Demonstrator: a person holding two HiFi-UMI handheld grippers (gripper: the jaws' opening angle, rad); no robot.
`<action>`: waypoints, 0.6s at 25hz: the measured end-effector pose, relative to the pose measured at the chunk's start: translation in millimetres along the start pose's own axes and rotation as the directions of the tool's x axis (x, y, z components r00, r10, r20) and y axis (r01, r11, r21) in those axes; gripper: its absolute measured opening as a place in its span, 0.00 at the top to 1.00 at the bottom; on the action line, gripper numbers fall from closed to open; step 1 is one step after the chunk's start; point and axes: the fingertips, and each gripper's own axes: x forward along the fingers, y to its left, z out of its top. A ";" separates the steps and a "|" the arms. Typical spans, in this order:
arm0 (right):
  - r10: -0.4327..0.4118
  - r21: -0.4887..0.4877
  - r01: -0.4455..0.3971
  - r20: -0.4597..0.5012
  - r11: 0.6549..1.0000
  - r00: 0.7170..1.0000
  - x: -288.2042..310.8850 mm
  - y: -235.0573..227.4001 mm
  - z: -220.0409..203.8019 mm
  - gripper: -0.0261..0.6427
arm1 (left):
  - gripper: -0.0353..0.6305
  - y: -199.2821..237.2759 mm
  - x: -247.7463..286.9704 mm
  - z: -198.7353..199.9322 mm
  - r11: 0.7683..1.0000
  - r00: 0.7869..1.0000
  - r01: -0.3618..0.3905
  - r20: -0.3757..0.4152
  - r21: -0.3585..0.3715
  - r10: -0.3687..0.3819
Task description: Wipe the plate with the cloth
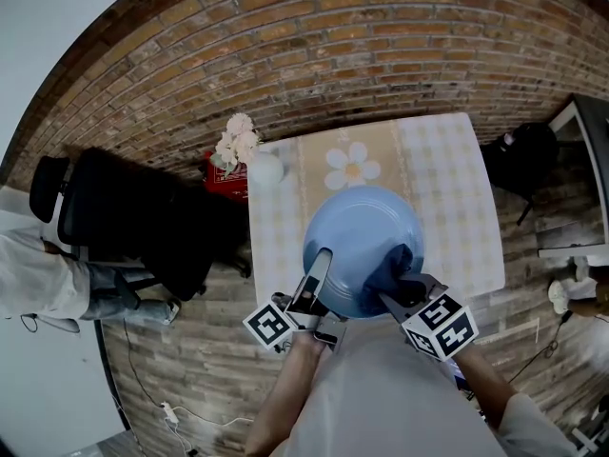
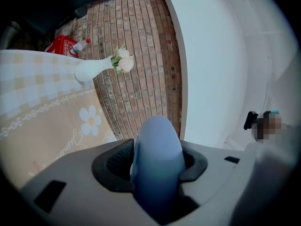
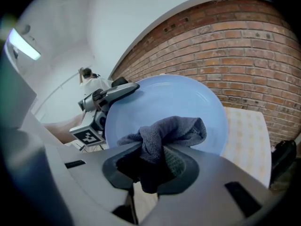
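We log a white bulbous vase (image 1: 265, 168) holding pale flowers (image 1: 236, 141) at the far left of the checked tabletop (image 1: 457, 188). The left claw (image 1: 320, 272) is clamped on the near-left rim of the round, smooth blue plate (image 1: 366, 231). The plate is held tilted over the tabletop, its hollow face toward the right claw (image 1: 404, 295), which pinches a bunched dark-grey terry cloth (image 1: 390, 267) against that face.

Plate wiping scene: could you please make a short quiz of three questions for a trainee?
1. True or false: the left gripper is shut on the rim of the plate.
2. What does the right gripper hold?
3. The white vase stands: A) on the plate; B) on the table, at its far left corner; C) on the floor.
Key: 1 true; 2 the cloth; 3 B.
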 end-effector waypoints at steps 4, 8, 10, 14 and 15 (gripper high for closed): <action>0.080 -0.019 -0.079 0.010 0.997 0.997 8.0 27.0 11.2 0.81 | 0.64 -1.7 0.7 -3.3 0.999 1.000 -0.012 -0.013 0.041 0.013; 0.235 0.114 -0.247 0.108 0.962 0.966 15.0 46.6 29.9 0.81 | 0.64 -1.5 2.2 -14.7 0.991 0.998 -0.028 -0.052 0.134 0.035; 0.274 0.164 -0.301 0.170 0.939 0.947 14.2 48.5 39.9 0.81 | 0.64 -6.5 4.9 -18.3 0.985 0.997 0.002 -0.072 0.174 0.011; 0.260 0.192 -0.312 0.253 0.931 0.932 3.7 34.3 57.9 0.81 | 0.64 -6.2 2.9 -13.7 0.985 0.999 -0.001 -0.052 0.172 0.010; 0.245 0.197 -0.301 0.268 0.933 0.932 -0.3 27.6 62.4 0.81 | 0.64 -4.8 1.3 -11.8 0.985 0.999 -0.010 -0.043 0.169 0.017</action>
